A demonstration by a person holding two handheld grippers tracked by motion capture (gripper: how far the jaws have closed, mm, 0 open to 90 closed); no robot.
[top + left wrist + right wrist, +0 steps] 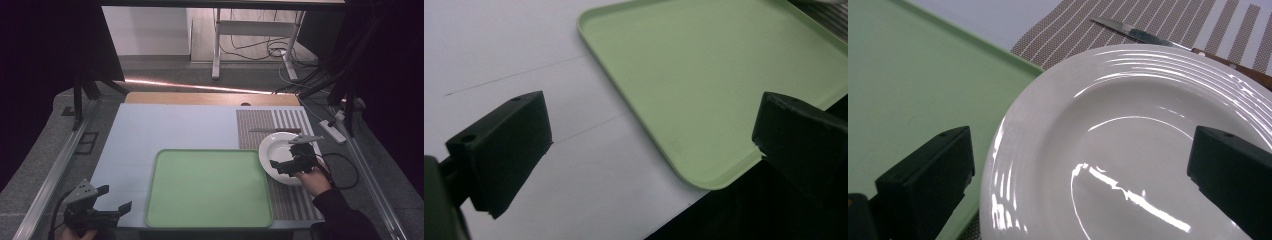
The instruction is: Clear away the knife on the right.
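- Over the table, high view: the right gripper hovers above the white plate, which sits on a striped placemat just beside the green tray; a knife lies on the mat beyond the plate's far rim, likely a place setting. At the near left corner the left gripper waits off the tray over the pale blue table cover, apparently kept clear of the work

- Left gripper view: jaws stand wide apart with nothing between them; the tray's rounded near corner lies ahead on the cover, its surface bare, seemingly ready to receive the plate

- Right gripper view: jaws spread wide, holding nothing, framing the plate from close above; its ridged rim comes up to the tray's edge, whether touching cannot be told. The knife blade lies past the rim. The approach looks aimed at gripping the rim

- No brand, label or writing can be read in any view
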